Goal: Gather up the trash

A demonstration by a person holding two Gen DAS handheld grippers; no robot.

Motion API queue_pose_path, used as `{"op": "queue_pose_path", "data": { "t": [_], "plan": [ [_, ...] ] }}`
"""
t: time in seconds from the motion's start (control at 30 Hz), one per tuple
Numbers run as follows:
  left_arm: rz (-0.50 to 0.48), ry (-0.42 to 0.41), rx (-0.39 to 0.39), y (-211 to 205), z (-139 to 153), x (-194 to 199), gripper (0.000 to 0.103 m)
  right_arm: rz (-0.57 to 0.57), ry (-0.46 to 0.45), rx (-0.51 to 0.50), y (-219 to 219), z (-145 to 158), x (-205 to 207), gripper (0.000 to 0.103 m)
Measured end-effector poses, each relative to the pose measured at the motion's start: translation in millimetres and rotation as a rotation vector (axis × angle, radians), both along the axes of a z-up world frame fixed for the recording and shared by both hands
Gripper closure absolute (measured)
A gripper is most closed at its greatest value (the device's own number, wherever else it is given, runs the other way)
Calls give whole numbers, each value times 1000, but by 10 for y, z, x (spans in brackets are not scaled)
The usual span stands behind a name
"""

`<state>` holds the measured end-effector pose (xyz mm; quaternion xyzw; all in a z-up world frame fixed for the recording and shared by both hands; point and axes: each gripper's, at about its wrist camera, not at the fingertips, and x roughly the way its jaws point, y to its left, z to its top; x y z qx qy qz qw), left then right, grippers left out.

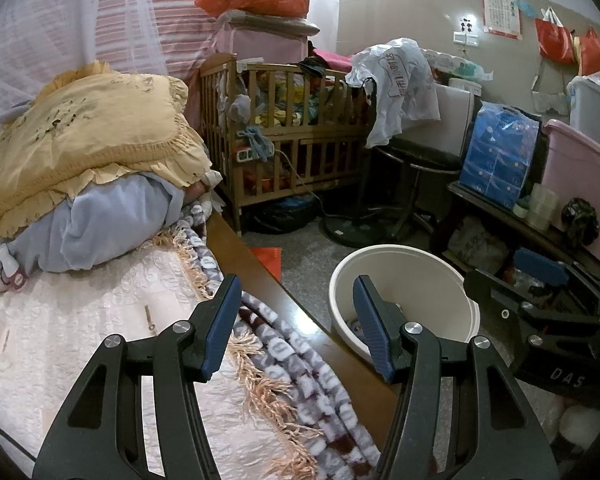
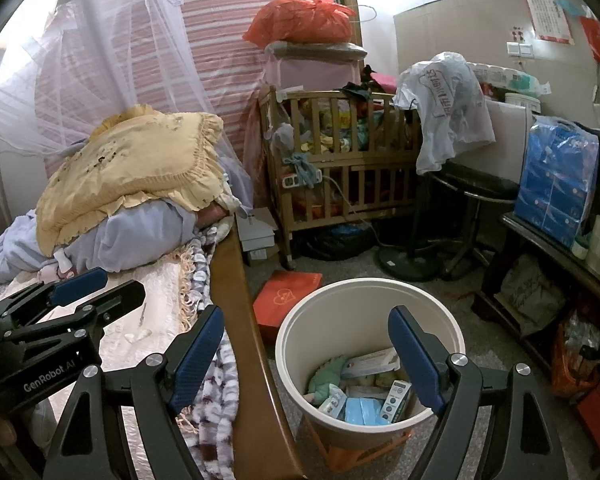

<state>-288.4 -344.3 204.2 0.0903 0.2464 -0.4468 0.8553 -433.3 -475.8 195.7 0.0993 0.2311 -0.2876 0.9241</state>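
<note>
Trash bucket (image 2: 440, 312): cream, round, on the floor just beside the wooden bed rail (image 2: 236, 280), probably set there for easy drops from the bed; holds cartons, blue packets and a green soft item

Right gripper (image 2: 308, 356): poised above the bucket's near rim, fingers wide apart, nothing held

Left gripper (image 1: 296, 324): over the bed edge and fringed blanket (image 1: 300, 392), aimed along the rail, fingers apart, empty

Bedspread (image 1: 80, 340): a small screw-like piece (image 1: 150, 319) lies on it, a likely trash item

Red box (image 2: 288, 296): on the floor, near the bucket
</note>
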Motion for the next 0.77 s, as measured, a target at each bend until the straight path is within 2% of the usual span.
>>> {"op": "queue_pose_path", "data": {
  "t": [0.5,0.77],
  "plan": [
    [0,0,0,4,7,12,46,7,12,8,-7,-50,9,21],
    [-5,9,3,6,-81,3,46,16,19,7,-27,-35,50,21]
  ]
}}
